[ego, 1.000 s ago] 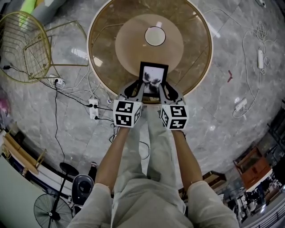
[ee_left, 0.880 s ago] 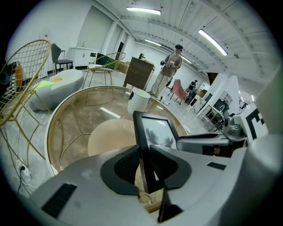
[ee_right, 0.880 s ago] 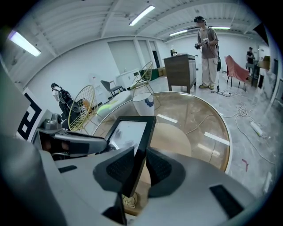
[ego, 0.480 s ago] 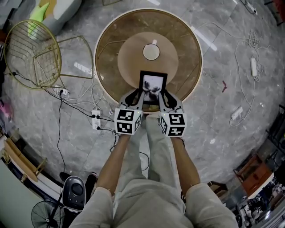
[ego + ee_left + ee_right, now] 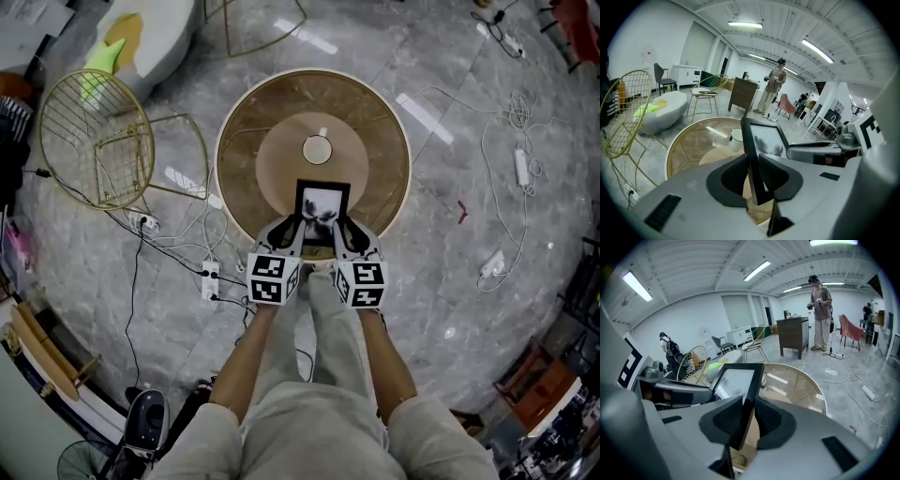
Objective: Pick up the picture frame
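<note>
Over the last second the round table has shrunk in the head view and more floor has opened around it. The picture frame and both tongs have come up together, away from the tabletop. I judge the lift is essentially made and what remains is keeping it level. The left gripper is clenched on the frame's edge at about 7 o'clock and the right gripper on the opposite edge at about 5 o'clock. In each gripper view the dark pads pinch the thin black moulding from both faces. The frame hangs over the table's 6 o'clock rim, with the white cup beyond it at 12 o'clock. It is a slim, black, portrait-format frame — pale sheet inside, with a dark, smudgy floral mark low on the picture.
</note>
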The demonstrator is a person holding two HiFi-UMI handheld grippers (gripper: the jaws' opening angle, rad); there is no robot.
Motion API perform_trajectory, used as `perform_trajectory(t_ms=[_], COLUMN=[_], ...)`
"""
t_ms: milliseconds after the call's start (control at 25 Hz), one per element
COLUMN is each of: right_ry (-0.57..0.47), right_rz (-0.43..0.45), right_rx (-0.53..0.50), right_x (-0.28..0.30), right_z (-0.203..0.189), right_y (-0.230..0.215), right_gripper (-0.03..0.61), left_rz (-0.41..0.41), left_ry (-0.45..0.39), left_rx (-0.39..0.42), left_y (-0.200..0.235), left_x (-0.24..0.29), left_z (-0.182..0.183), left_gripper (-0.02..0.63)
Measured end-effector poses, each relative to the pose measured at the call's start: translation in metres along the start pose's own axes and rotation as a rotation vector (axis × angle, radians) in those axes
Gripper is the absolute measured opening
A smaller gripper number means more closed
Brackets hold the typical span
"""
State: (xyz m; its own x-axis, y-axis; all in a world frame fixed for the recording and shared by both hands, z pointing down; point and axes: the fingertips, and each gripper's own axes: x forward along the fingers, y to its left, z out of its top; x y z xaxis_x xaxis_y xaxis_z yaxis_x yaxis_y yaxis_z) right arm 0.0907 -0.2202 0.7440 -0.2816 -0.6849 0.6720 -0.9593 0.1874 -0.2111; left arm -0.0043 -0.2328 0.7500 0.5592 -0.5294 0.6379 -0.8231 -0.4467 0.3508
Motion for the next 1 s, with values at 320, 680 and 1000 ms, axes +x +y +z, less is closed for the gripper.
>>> perform_trajectory(t_ms=[320, 680, 1000], right_ry=[-0.051, -0.115, -0.209], right_rz=[-0.011, -0.026, -0.041], right_rx=[-0.024, -0.043, -0.081], right_x=[-0.019, -0.036, -0.056], right_z=[0.037, 0.071, 0.126], right_y=[0.007, 0.010, 0.011], right_gripper=[0.083, 0.081, 0.080], left_rz=[0.012, 0.018, 0.016], left_ry=[-0.048, -0.109, -0.198], left_rx=[0.020, 0.049, 0.093], left_y=[-0.008, -0.018, -0.029], left_x=[-0.020, -0.036, -0.053], left_z=[0.035, 0.068, 0.123], left_gripper=[0.077, 0.077, 0.075])
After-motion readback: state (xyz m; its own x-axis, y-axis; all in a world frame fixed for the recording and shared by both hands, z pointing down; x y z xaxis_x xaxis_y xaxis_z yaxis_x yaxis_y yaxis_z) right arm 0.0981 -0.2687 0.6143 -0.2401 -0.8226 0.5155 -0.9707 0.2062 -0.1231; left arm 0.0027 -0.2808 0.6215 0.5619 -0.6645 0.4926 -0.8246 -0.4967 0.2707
